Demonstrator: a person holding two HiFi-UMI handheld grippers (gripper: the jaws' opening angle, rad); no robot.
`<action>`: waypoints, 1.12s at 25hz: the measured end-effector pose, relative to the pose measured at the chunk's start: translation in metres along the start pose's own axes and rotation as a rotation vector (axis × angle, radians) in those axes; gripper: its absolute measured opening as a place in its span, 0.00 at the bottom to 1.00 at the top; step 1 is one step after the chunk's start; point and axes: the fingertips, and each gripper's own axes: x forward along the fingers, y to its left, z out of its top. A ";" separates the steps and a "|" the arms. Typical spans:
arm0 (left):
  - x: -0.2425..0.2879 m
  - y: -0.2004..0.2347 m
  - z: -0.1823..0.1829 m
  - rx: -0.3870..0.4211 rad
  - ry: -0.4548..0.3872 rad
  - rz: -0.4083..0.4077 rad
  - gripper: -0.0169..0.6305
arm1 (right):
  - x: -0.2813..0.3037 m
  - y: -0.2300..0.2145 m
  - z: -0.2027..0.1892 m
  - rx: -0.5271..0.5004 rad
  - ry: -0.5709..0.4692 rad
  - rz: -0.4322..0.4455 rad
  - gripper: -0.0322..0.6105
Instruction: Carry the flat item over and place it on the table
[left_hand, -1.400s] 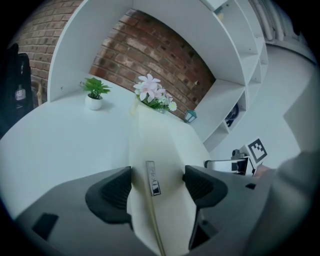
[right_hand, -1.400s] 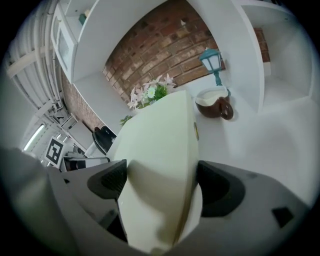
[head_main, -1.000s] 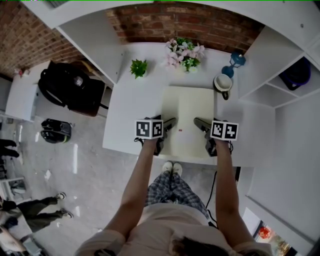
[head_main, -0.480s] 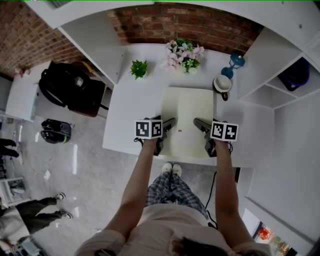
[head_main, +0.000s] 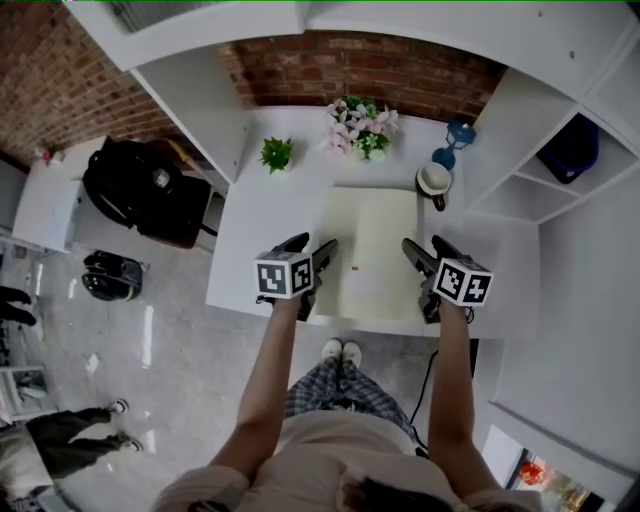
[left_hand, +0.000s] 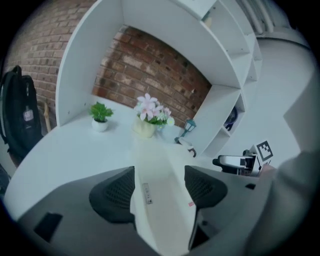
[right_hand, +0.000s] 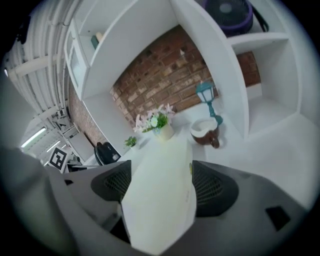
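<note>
The flat item (head_main: 372, 250) is a pale cream board lying on the white table (head_main: 255, 230) near its front edge. My left gripper (head_main: 308, 250) stands at the board's left edge and my right gripper (head_main: 428, 252) at its right edge. In the left gripper view the board (left_hand: 162, 190) runs between widely spread jaws, with a dark gap beside the right one. In the right gripper view the board (right_hand: 160, 195) fills the space between the jaws. These jaws are closing, but I see no pad pressing on it.
Along the table's back stand a small green plant (head_main: 276, 153), a pot of pink flowers (head_main: 358, 128), a blue lantern (head_main: 452, 138) and a mug (head_main: 434, 182). White shelving (head_main: 560, 170) rises on the right. A black backpack (head_main: 135, 190) sits on the left.
Both grippers have tilted and drawn slightly outward along the board's edges, the right one more. The board lies in the same place on the table.
</note>
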 end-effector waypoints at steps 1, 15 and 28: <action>-0.010 -0.005 0.010 0.023 -0.039 0.003 0.53 | -0.012 0.005 0.011 -0.023 -0.051 0.006 0.64; -0.150 -0.090 0.093 0.317 -0.516 -0.018 0.16 | -0.171 0.066 0.080 -0.324 -0.571 -0.082 0.16; -0.192 -0.119 0.090 0.347 -0.625 -0.077 0.07 | -0.231 0.087 0.087 -0.421 -0.705 -0.134 0.08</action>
